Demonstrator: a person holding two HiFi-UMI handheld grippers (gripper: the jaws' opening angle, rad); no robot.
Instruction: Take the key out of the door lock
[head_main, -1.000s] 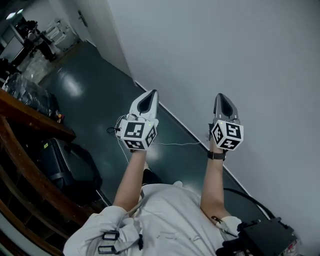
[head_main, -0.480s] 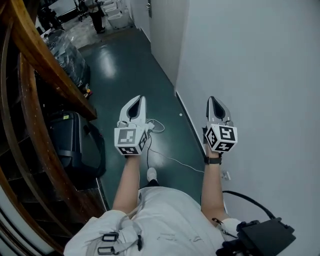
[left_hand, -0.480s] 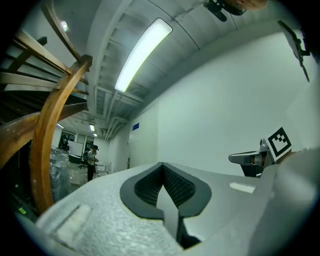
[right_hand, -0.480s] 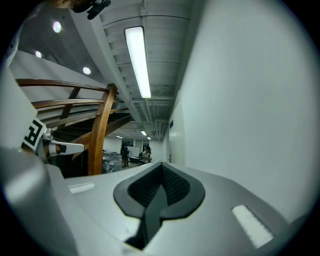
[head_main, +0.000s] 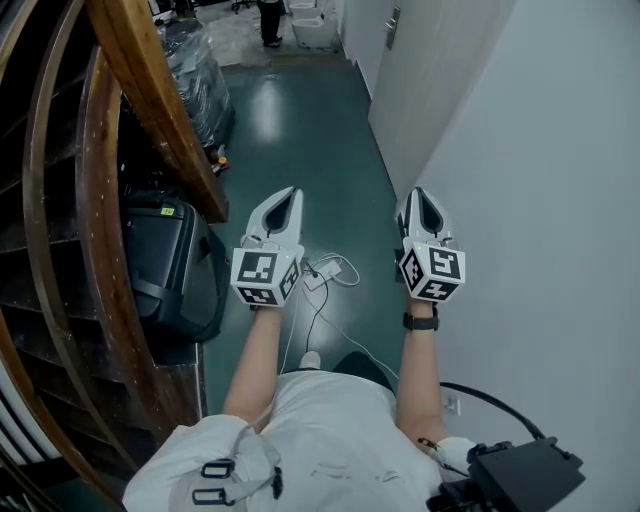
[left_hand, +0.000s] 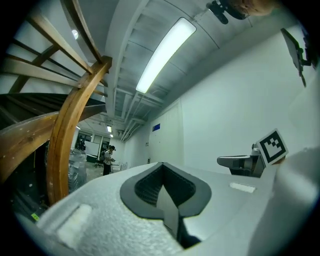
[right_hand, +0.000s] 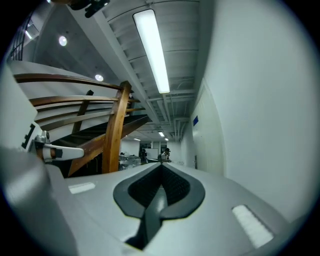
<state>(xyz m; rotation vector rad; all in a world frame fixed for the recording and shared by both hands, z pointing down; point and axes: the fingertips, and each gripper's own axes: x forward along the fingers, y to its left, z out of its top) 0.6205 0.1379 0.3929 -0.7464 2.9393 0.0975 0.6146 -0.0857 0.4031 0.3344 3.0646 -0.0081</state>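
Both grippers are held out side by side over a corridor floor, jaws shut and nothing between them. My left gripper (head_main: 289, 194) (left_hand: 163, 184) points down the corridor; my right gripper (head_main: 421, 196) (right_hand: 159, 183) is close to the white wall. A pale door (head_main: 425, 75) stands ahead on the right, well beyond both grippers, with a metal handle (head_main: 392, 27). The same handle (right_hand: 195, 161) is small and far off in the right gripper view. I cannot make out a key or lock at this distance.
A curved wooden stair rail (head_main: 150, 100) runs along the left. A black case (head_main: 165, 265) lies under it. A white cable (head_main: 330, 272) trails on the dark green floor (head_main: 300, 130). Plastic-wrapped goods (head_main: 195, 70) and a person (left_hand: 106, 157) are at the corridor's far end.
The head view has swung left along the wall, so the corridor now runs straight ahead and the door has come into view. Both grippers stayed raised and shut.
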